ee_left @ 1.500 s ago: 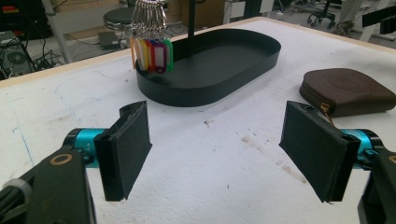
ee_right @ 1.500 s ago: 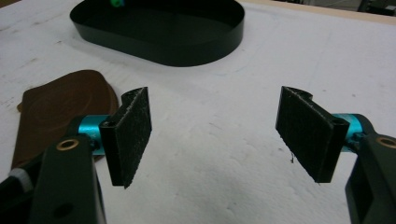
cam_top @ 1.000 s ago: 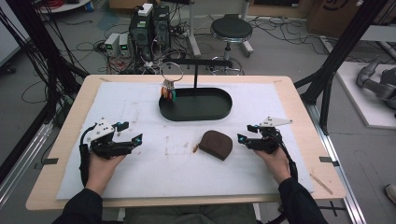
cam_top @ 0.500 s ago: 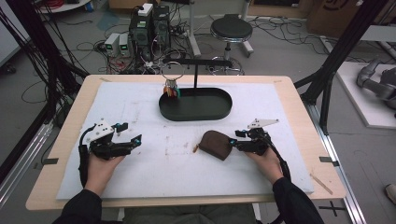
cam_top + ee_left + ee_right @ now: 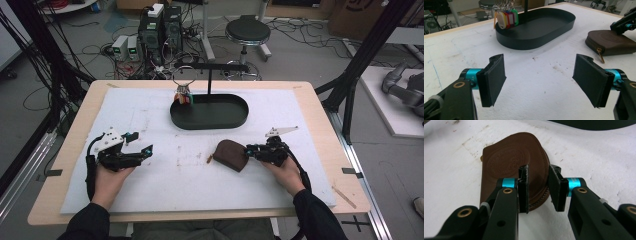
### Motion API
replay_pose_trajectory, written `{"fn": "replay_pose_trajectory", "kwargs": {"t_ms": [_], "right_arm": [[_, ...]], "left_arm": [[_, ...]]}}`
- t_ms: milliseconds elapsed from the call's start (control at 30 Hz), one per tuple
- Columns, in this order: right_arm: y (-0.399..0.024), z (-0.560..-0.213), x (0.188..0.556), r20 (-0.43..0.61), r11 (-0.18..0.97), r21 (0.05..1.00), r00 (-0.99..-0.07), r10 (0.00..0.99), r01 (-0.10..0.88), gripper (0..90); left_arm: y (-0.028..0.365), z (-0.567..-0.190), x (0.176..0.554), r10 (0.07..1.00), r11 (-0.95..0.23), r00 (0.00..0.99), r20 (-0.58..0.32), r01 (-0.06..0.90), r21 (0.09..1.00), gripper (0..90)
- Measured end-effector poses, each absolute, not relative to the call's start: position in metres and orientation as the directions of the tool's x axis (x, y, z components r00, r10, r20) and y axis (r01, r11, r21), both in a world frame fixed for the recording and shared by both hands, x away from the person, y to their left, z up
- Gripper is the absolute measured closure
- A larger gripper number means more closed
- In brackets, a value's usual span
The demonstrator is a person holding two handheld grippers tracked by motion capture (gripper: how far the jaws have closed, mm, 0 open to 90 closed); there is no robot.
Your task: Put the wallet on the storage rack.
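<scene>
The right gripper has its jaws narrowed to a small gap, straddling the near rounded edge of the brown leather zip pouch; the pads stand just over the stitched rim and do not look pressed onto it, so nothing is held yet. In the high view that gripper sits right at the pouch's right edge, the pouch lying flat on the white mat of the bench, in front of the black oval tray.

The left gripper rests well apart at the left, jaws spread wide and empty, pointing over the mat toward the tray. A bunch of coloured key tags hangs from the stand at the tray's left end.

By my judgement the work has barely begun: the approach is made, while the pinch, the lift and any placing of the pouch remain.
</scene>
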State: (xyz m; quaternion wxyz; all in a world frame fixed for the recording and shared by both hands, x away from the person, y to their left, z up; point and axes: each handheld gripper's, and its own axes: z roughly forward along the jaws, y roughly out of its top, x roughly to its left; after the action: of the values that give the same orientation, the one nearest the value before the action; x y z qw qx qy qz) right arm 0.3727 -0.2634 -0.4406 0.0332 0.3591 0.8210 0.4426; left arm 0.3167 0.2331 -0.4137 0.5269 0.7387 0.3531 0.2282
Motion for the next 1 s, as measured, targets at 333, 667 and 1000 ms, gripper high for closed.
{"fn": "replay_pose_trajectory", "kwargs": {"t_ms": [333, 667, 1000], "right_arm": [[-0.262, -0.433, 0.367, 0.194, 0.366, 0.786, -0.761, 0.619, 0.498, 88.0], [-0.255, -0.414, 0.354, 0.112, 0.366, 0.852, -0.813, 0.571, 0.375, 89.9], [-0.25, -0.402, 0.341, 0.024, 0.41, 0.877, -0.876, 0.482, 0.249, 90.0]], "left_arm": [[0.231, -0.413, 0.317, 0.758, -0.197, 0.651, -0.033, 0.278, 0.94, 25.7], [0.222, -0.41, 0.316, 0.745, -0.194, 0.666, -0.031, 0.261, 0.946, 25.7], [0.186, -0.396, 0.322, 0.654, -0.212, 0.756, -0.024, 0.214, 0.953, 25.7]]}}
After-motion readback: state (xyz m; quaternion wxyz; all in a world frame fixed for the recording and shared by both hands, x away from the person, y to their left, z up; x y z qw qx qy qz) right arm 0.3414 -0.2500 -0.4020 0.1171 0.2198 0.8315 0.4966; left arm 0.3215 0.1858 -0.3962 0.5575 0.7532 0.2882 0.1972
